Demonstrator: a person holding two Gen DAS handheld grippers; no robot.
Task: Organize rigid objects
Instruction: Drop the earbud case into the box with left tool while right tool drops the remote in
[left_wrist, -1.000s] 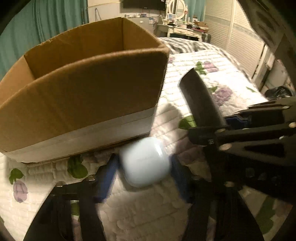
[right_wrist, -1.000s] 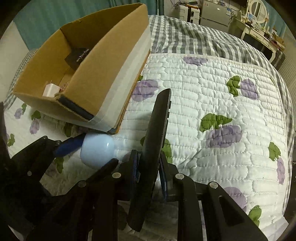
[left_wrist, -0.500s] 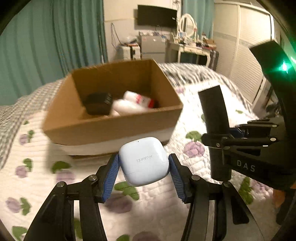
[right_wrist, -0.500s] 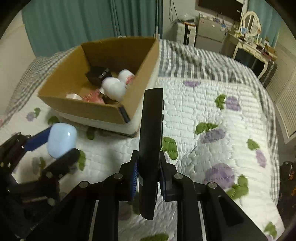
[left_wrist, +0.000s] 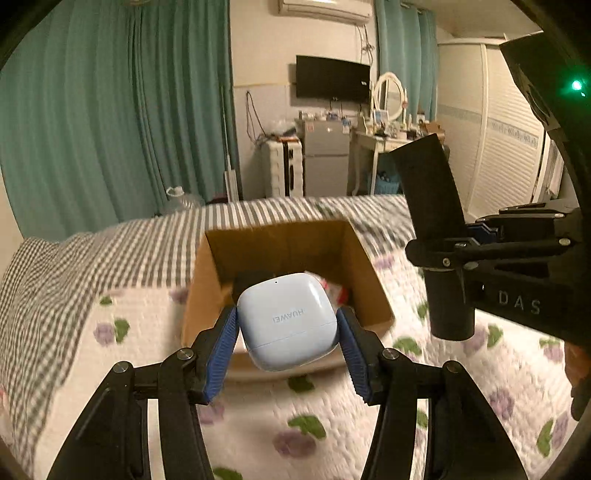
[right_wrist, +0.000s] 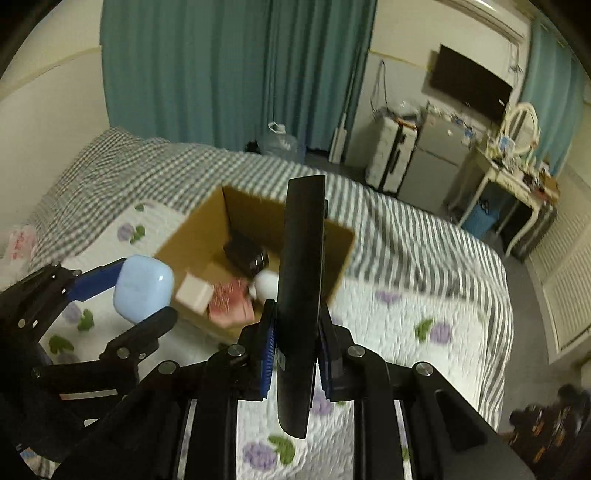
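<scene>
The left tongs (left_wrist: 287, 325) pinch a pale blue, rounded plastic earbud case (left_wrist: 287, 320) between their blue ribbed pads (left_wrist: 221, 350), holding it in the air above the near edge of an open brown cardboard box (left_wrist: 369, 280). The right tongs (right_wrist: 295, 349) are pressed onto a long, flat black slab (right_wrist: 300, 295), probably a remote control, though its face cannot be made out; it stands nearly upright, above and just in front of the same box. The box sits on a bed with a white quilted cover printed with purple flowers and green leaves (right_wrist: 424, 332), near a grey-and-white checked blanket (right_wrist: 424, 229). Inside the box lie a small black box (right_wrist: 246, 253), a white rounded bottle (right_wrist: 266, 286), a small white carton (right_wrist: 195, 293) and a blurred reddish packet (right_wrist: 232, 303).
</scene>
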